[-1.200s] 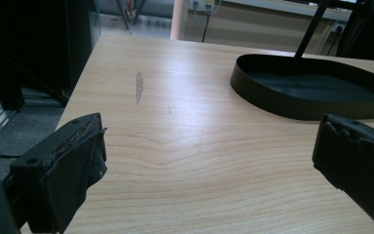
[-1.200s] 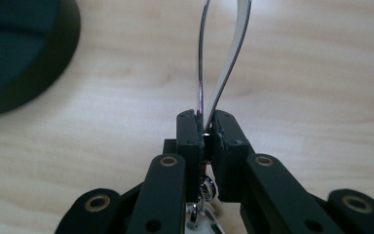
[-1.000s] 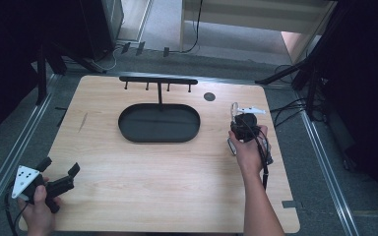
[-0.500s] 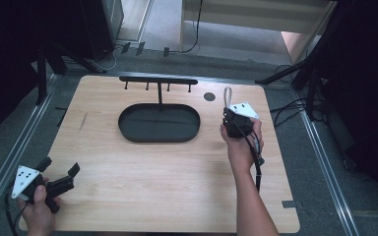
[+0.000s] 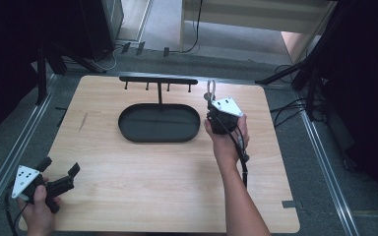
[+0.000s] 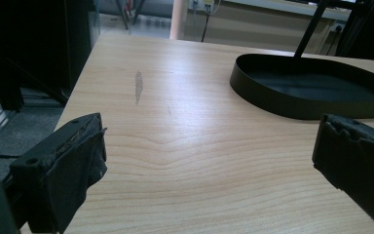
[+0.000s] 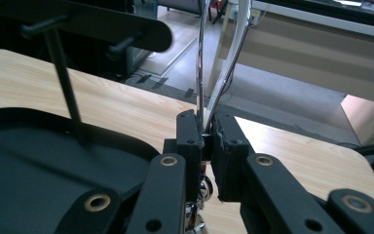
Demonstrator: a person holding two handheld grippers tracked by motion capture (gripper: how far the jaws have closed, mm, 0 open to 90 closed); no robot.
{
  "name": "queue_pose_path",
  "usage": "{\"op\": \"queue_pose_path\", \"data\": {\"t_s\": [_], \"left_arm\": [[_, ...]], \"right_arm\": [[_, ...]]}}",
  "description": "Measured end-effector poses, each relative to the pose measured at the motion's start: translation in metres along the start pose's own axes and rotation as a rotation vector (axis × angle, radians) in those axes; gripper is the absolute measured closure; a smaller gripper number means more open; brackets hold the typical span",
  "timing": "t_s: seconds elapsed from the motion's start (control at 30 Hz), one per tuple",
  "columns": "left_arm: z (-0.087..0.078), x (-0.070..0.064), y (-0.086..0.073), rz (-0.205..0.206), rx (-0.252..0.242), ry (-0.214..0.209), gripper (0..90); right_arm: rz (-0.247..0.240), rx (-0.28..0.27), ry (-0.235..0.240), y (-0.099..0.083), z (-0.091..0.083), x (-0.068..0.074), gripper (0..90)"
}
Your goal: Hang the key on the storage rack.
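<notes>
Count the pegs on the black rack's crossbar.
4, hanging in a row under the crossbar: left end, left of post, right of post, right end.

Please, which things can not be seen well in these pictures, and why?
- Metal loop in the right gripper: right gripper view cuts off its top, the jaws hide its lower end; tiny in the high view.
- Rack: blurred, cut by the frame edge.
- Tray: left gripper view cuts its right end.
</notes>
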State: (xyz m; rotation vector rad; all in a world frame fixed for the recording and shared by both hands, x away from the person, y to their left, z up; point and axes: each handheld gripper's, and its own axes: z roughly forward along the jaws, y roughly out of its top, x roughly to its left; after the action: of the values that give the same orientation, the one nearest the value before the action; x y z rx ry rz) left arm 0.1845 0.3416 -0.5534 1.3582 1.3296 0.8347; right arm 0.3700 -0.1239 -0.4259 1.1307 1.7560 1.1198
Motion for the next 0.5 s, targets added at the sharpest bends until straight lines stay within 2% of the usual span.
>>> {"op": "queue_pose_path", "data": {"t_s": [0.2,0.5], "left_arm": [[0.000,0.000,0.000,-0.006,-0.004,-0.002,0.0],[0.000,0.001,0.000,-0.009,-0.003,-0.004,0.0]], "right_arm": [[-0.022,0.006,0.023,0.002,0.008,0.016,83.3],[-0.027,0.011,0.052,-0.001,0.019,0.035,83.4]]}}
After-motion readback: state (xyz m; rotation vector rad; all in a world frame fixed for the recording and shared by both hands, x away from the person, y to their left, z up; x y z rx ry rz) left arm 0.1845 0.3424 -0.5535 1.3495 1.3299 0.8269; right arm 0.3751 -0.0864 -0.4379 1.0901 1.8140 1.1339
